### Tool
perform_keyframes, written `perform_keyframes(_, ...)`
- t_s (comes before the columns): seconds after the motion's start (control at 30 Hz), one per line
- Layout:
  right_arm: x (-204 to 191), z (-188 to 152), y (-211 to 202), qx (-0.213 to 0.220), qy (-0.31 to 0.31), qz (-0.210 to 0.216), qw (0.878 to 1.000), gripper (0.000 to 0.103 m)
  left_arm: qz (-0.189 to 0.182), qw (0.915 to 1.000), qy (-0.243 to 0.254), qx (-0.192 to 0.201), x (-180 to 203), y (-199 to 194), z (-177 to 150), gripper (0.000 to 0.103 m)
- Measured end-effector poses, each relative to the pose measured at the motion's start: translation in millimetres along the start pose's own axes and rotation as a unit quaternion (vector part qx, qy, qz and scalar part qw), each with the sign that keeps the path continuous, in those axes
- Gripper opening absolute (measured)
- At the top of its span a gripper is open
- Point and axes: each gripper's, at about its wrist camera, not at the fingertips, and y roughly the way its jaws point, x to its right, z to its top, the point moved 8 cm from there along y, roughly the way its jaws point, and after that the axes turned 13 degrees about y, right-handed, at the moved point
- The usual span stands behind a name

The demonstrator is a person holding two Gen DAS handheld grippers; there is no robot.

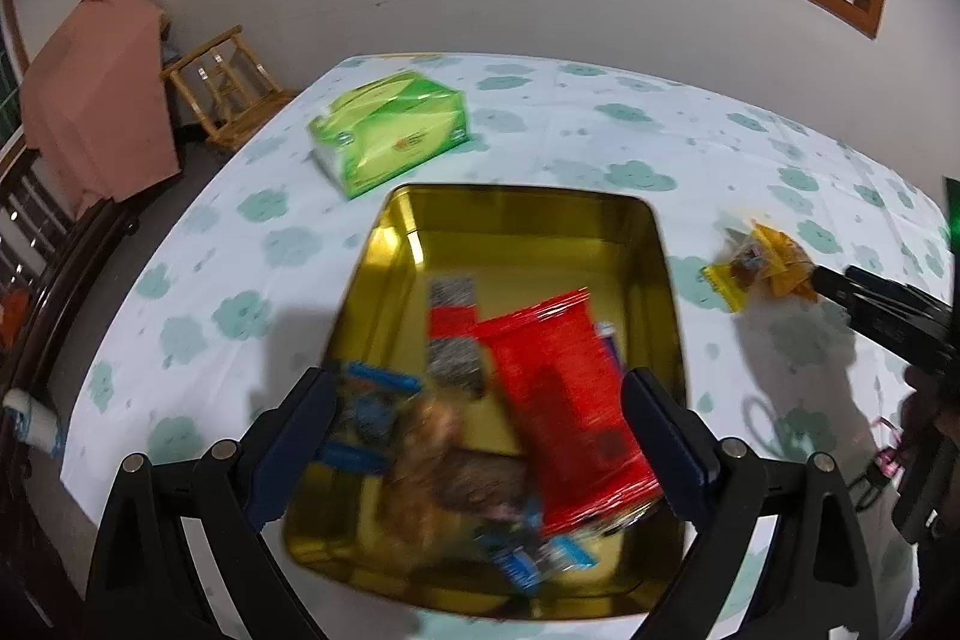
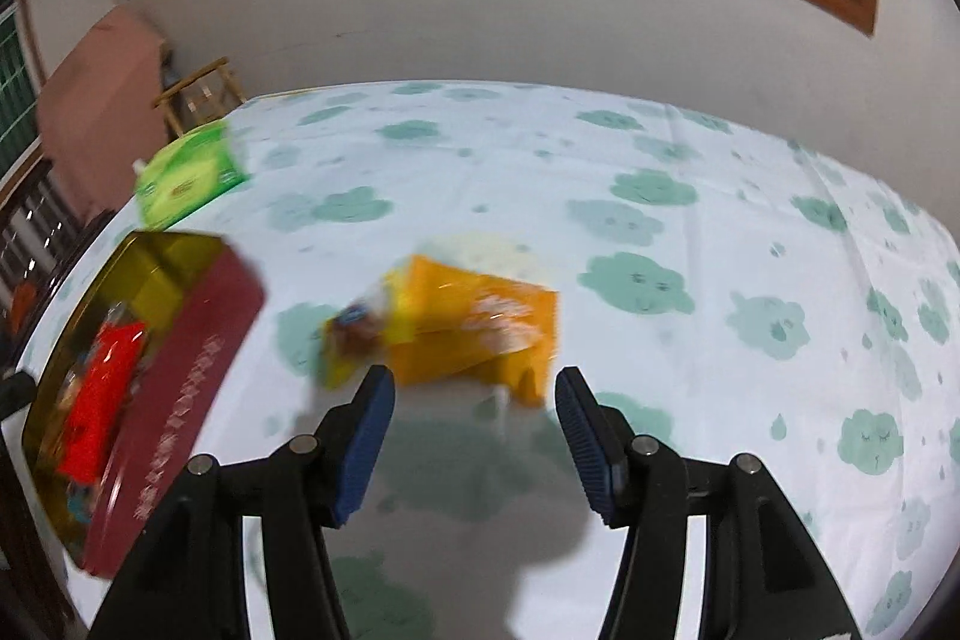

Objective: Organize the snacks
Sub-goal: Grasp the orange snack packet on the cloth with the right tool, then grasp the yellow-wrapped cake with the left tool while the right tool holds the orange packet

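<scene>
A gold-lined tin with red outer walls sits on the table and holds a red snack pack, a blue-and-brown cookie pack and other packets. My left gripper is open above the tin, empty. An orange and yellow snack packet lies on the cloth right of the tin; it also shows in the left wrist view. My right gripper is open just short of that packet; its dark fingers reach it from the right.
A green tissue box lies behind the tin; it also shows in the right wrist view. The table has a white cloth with green clouds. A wooden stool and pink-draped furniture stand left of the table.
</scene>
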Motion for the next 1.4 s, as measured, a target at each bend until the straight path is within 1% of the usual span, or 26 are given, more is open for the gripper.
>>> perform_keyframes(0.17, 6.3, 10.8, 28.8, -0.015, 0.019, 0.003, 1.0, 0.058, -0.005, 0.9997, 0.023, 0.004, 20.0, 7.0, 16.2, 0.095)
perform_keyframes(0.23, 4.3, 12.6, 38.4, -0.018, 0.027, 0.009, 0.999, 0.064, -0.007, 0.9996, 0.028, 0.005, 26.4, 10.1, 21.2, 0.095)
perform_keyframes(0.33, 0.4, 15.2, 48.1, -0.015, 0.032, 0.015, 0.999, 0.068, -0.01, 0.9993, 0.035, 0.004, 34.8, 16.1, 28.7, 0.095)
perform_keyframes(0.4, -3.4, 15.9, 54.7, -0.016, 0.027, 0.018, 0.999, 0.07, -0.011, 0.9992, 0.039, 0.004, 39.2, 18.9, 32.3, 0.095)
perform_keyframes(0.57, -15.9, 15.3, 62.3, -0.003, -0.029, -0.009, 1.0, 0.07, -0.014, 0.9988, 0.046, 0.006, 51.4, 23.3, 41.6, 0.095)
perform_keyframes(0.6, -16.8, 15.0, 62.8, -0.002, -0.034, -0.012, 0.999, 0.069, -0.015, 0.9987, 0.048, 0.007, 54.0, 23.5, 42.9, 0.095)
perform_keyframes(0.63, -17.6, 15.2, 62.3, -0.002, -0.035, -0.008, 0.999, 0.061, -0.015, 0.9987, 0.049, 0.007, 55.9, 23.7, 44.0, 0.095)
perform_keyframes(0.67, -17.3, 15.7, 61.4, 0.0, -0.035, -0.005, 0.999, 0.056, -0.016, 0.9986, 0.051, 0.007, 58.5, 23.8, 45.1, 0.095)
perform_keyframes(0.7, -16.7, 16.1, 61.2, 0.001, -0.036, -0.006, 0.999, 0.047, -0.017, 0.9984, 0.053, 0.008, 61.2, 23.7, 46.1, 0.095)
perform_keyframes(0.73, -15.1, 16.2, 60.8, 0.001, -0.038, -0.007, 0.999, 0.042, -0.017, 0.9983, 0.055, 0.008, 63.7, 23.4, 47.0, 0.095)
perform_keyframes(0.77, -13.2, 16.3, 60.1, 0.001, -0.039, -0.007, 0.999, 0.039, -0.017, 0.9982, 0.056, 0.009, 66.6, 23.0, 48.0, 0.095)
perform_keyframes(0.83, -8.8, 16.4, 57.9, 0.001, -0.038, -0.003, 0.999, 0.031, -0.018, 0.9981, 0.058, 0.01, 71.5, 22.9, 49.8, 0.095)
perform_keyframes(0.87, -7.0, 16.4, 57.1, 0.0, -0.038, -0.001, 0.999, 0.029, -0.018, 0.998, 0.06, 0.01, 74.4, 22.8, 50.6, 0.095)
perform_keyframes(0.9, -5.3, 16.3, 56.3, 0.0, -0.039, -0.001, 0.999, 0.025, -0.018, 0.9979, 0.062, 0.011, 76.7, 22.6, 51.3, 0.095)
perform_keyframes(1.0, -0.8, 13.6, 51.8, -0.001, -0.039, 0.004, 0.999, 0.024, -0.016, 0.9977, 0.066, 0.011, 84.3, 23.1, 52.9, 0.095)
perform_keyframes(1.2, 13.4, 7.2, 42.4, -0.001, -0.041, 0.004, 0.999, 0.023, -0.026, 0.9974, 0.067, 0.012, 100.5, 25.4, 56.6, 0.095)
perform_keyframes(1.3, 28.4, 3.4, 34.6, 0.001, -0.037, -0.002, 0.999, 0.023, -0.037, 0.997, 0.066, 0.011, 111.9, 28.8, 57.6, 0.095)
perform_keyframes(1.4, 52.0, -0.5, 24.3, 0.005, -0.026, -0.011, 1.0, 0.023, -0.049, 0.9964, 0.068, 0.01, 124.1, 34.0, 59.5, 0.095)
